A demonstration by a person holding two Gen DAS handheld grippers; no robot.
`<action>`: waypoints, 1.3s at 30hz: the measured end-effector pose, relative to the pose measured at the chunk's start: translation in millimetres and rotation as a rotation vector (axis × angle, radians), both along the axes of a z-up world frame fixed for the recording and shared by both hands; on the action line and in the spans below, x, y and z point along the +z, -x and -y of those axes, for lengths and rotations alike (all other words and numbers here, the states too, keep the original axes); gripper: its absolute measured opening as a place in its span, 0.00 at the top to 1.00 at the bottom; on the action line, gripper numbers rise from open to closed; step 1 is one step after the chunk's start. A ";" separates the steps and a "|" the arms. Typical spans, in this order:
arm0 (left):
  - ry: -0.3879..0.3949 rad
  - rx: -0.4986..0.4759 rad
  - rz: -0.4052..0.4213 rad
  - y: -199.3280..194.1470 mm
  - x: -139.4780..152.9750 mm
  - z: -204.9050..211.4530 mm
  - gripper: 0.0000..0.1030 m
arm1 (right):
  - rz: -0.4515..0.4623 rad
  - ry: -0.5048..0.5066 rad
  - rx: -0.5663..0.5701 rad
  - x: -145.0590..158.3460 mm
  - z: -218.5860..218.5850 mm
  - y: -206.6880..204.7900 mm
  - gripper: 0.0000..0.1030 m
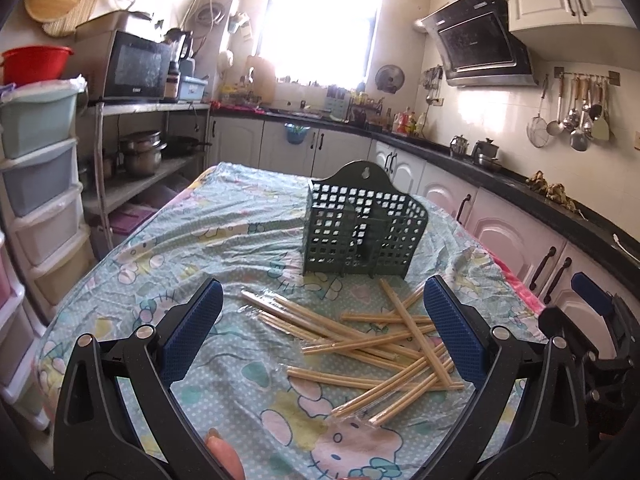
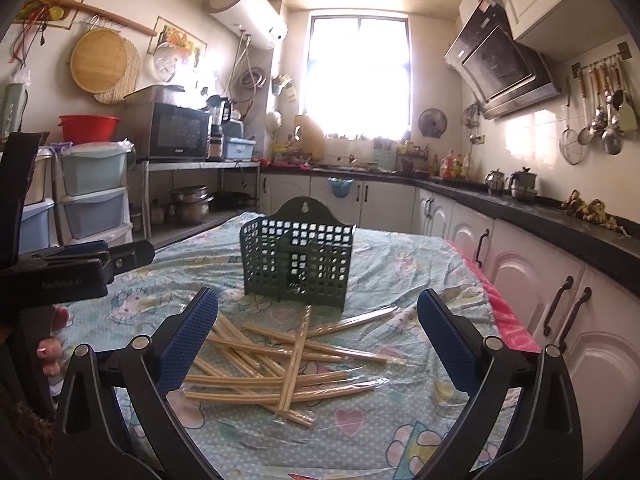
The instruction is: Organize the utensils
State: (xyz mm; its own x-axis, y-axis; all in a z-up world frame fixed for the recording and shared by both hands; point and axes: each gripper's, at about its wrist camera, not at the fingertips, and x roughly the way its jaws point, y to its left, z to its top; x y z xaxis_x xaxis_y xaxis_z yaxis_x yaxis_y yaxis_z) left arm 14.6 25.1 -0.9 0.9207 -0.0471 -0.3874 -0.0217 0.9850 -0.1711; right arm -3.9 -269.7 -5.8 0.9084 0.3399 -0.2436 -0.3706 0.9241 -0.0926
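Observation:
Several wooden chopsticks (image 1: 384, 344) in clear wrappers lie scattered in a loose pile on the table; the right wrist view shows the same chopsticks (image 2: 280, 356). Behind them stands a dark green perforated utensil holder (image 1: 360, 232) (image 2: 296, 258), upright and seemingly with nothing in it. My left gripper (image 1: 324, 312) hovers open above the near side of the pile, nothing between its blue pads. My right gripper (image 2: 318, 320) is also open over the pile, holding nothing. The right gripper's body shows at the left wrist view's right edge, and the left gripper's at the right wrist view's left edge.
The table wears a light cartoon-print cloth (image 1: 224, 216) under clear plastic. White cabinets with a black counter (image 2: 560, 220) run along the right. Plastic drawers (image 1: 36, 184) and a shelf with a microwave (image 1: 136, 66) stand at left. A fingertip (image 1: 224, 456) shows at the bottom.

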 end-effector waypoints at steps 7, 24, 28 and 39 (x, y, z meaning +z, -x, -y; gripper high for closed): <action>0.044 0.041 -0.066 -11.8 -5.5 -20.7 0.10 | -0.056 0.016 0.045 -2.2 -8.3 -13.2 0.06; 0.084 0.114 -0.137 -38.1 -7.5 -74.0 0.10 | -0.168 0.053 0.104 9.2 -33.4 -81.5 0.06; 0.111 0.071 -0.185 -48.6 -15.7 -79.2 0.10 | -0.208 0.090 0.119 6.8 -41.6 -102.2 0.06; 0.187 -0.114 -0.342 -74.0 -50.3 -59.4 0.27 | -0.369 0.141 0.105 -18.4 -52.9 -162.3 0.10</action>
